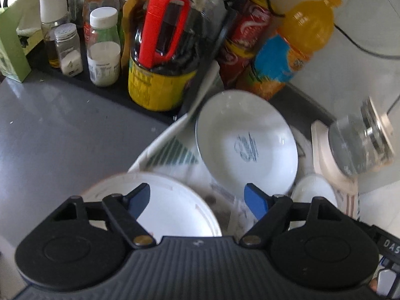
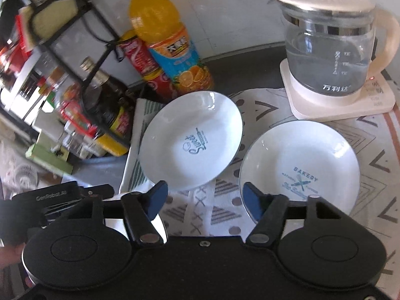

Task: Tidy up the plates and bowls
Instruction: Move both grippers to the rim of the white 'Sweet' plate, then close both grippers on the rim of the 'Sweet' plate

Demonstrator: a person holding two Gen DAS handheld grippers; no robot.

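Two white plates lie on a patterned cloth (image 2: 220, 207). One has a blue script print (image 2: 192, 140); the other, to its right, reads BAKERY (image 2: 300, 165). The script plate also shows in the left wrist view (image 1: 246, 142). A white bowl (image 1: 170, 205) sits close under my left gripper (image 1: 197, 200), which is open and empty above it. A small white dish (image 1: 313, 191) lies at the right of that view. My right gripper (image 2: 202, 197) is open and empty, hovering just before both plates. The left gripper's body (image 2: 57, 197) shows at the right wrist view's lower left.
A glass kettle (image 2: 330, 50) on its cream base stands behind the BAKERY plate. An orange drink bottle (image 2: 170, 40), a red can and a dark sauce bottle (image 1: 162, 57) stand at the back. A rack of jars and bottles (image 1: 102, 47) lines the grey counter (image 1: 50, 135).
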